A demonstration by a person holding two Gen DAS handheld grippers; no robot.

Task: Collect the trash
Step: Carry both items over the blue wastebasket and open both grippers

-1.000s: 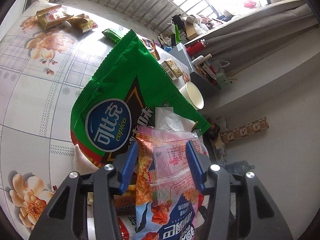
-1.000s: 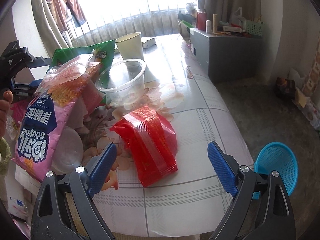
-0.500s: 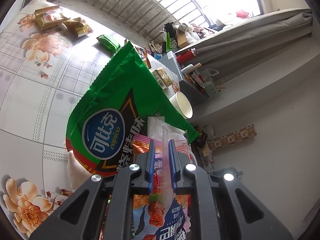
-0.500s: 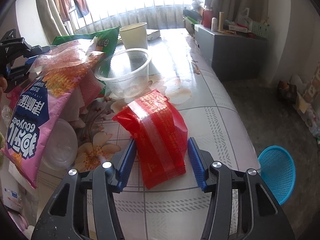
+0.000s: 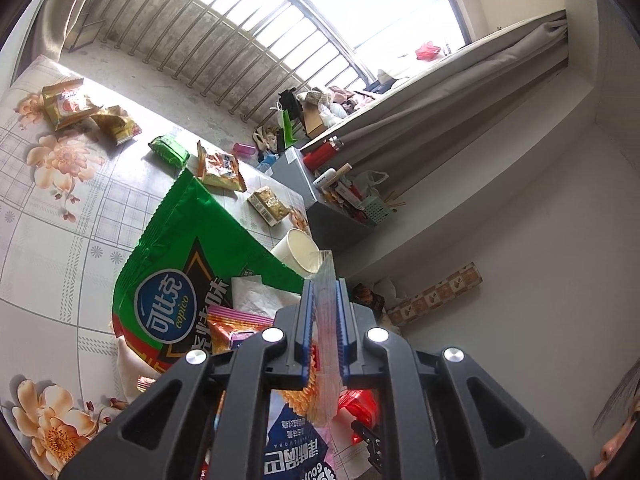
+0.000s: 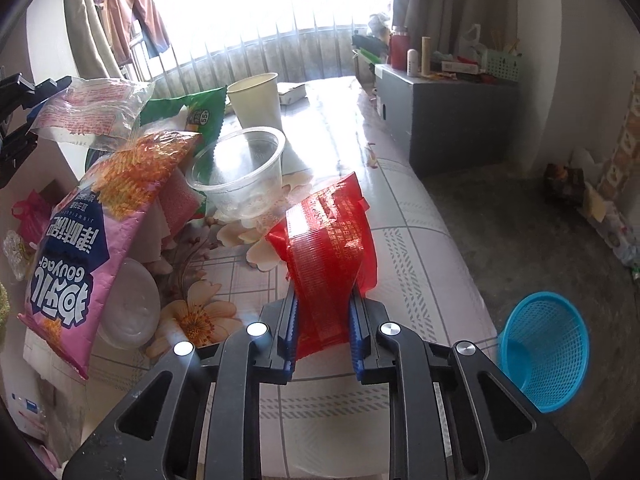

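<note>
My left gripper (image 5: 325, 284) has its jaws closing, pads pressed on a clear printed wrapper (image 5: 325, 320). In the right wrist view that wrapper (image 6: 92, 108) is up at the far left, and a pink snack bag (image 6: 80, 256) hangs lifted with it. My right gripper (image 6: 322, 300) points down at the floral table (image 6: 420, 264). Its jaws are closing too, squeezing a crumpled red wrapper (image 6: 332, 232) that bulges up between the pads.
A green chip bag (image 5: 192, 248), a paper cup (image 6: 256, 96), a clear plastic cup (image 6: 240, 176) and a white lid (image 6: 128, 304) lie near. Small snack packets (image 5: 64, 100) sit at the table's far end. A blue basket (image 6: 544, 348) stands on the floor at the right.
Both grippers went from open to closed. The left one pinched the clear wrapper and rose with it and the pink bag. The right one closed on the red wrapper, crumpling it.
</note>
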